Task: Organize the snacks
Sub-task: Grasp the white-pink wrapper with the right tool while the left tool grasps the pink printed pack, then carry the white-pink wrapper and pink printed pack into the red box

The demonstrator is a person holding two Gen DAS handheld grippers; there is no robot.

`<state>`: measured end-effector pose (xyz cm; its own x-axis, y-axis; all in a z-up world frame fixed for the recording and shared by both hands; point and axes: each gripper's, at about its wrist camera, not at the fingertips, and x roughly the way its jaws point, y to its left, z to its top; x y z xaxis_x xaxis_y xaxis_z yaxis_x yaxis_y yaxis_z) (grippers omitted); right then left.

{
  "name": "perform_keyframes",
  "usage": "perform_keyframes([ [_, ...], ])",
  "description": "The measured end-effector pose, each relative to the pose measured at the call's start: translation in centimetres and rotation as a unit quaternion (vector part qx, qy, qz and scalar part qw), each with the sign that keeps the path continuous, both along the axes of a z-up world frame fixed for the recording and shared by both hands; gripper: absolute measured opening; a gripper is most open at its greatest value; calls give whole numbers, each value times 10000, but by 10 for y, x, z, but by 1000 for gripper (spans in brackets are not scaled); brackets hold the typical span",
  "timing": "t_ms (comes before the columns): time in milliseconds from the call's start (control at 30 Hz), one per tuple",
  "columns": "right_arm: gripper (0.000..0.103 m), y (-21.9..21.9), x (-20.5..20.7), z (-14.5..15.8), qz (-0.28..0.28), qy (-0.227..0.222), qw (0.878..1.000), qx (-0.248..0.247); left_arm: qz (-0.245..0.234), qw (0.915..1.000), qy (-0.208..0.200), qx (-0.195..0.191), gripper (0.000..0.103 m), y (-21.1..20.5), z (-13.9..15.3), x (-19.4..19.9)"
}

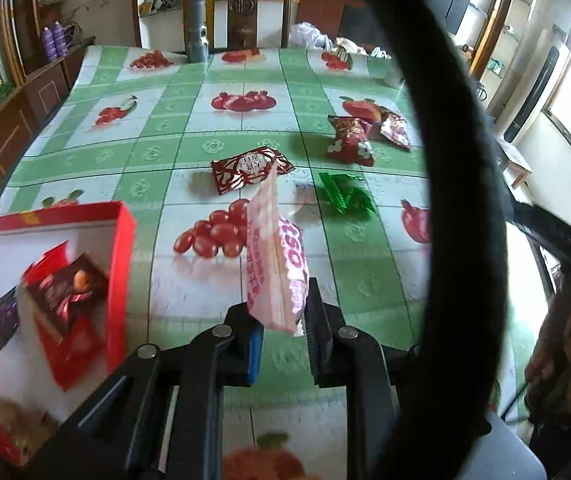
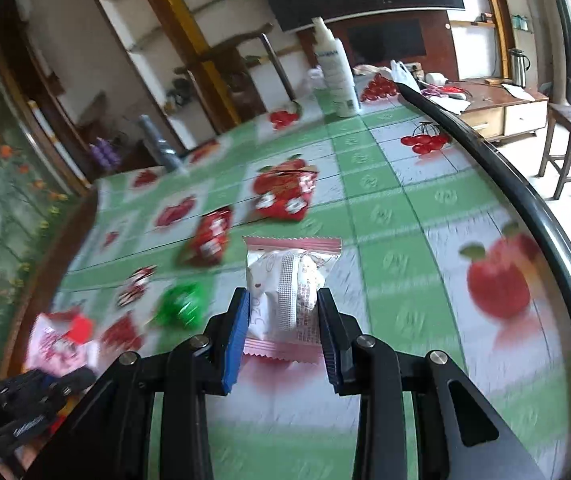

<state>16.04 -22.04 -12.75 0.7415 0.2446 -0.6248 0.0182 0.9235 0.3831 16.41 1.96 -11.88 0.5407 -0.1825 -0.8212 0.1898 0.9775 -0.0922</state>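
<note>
Two wrapped snacks are held off the table, one per gripper. At lower centre of the left wrist view, the left gripper (image 1: 283, 330) has its blue-padded fingers closed on a pink snack packet (image 1: 275, 256) standing on edge, white with pink lettering and a crimped top. At centre of the right wrist view, the right gripper (image 2: 283, 314) is clamped on a white snack packet (image 2: 291, 280) with pink serrated ends and a silvery back seam facing the camera.

Four more snacks lie loose on the green fruit-print tablecloth (image 1: 157, 152) in the left view: a red-and-white patterned packet (image 1: 251, 168) at centre, a green candy (image 1: 347, 192) just right of it, and two red packets (image 1: 349, 138) (image 1: 395, 126) touching at upper right. The red box (image 1: 121, 240) at lower left holds several blurred wrappers; I cannot count them. A white bottle (image 2: 335, 68) stands at the top of the right view
</note>
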Motion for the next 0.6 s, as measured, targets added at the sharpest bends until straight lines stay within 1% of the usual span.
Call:
perform_keyframes([
  [100,34,6,-27,7,115,-158,9997,150,75,9998,-129,148,20,-1,6,-16],
  [233,33,17,-53,12,308,-246,9990,201,105,9994,-261,215,20,-1,13,-37],
  [400,33,28,-77,17,525,-342,9977,254,218,9983,-451,312,20,2,25,-57],
  [600,33,44,-97,19,746,-444,9960,203,507,9928,-871,647,20,8,41,-78],
])
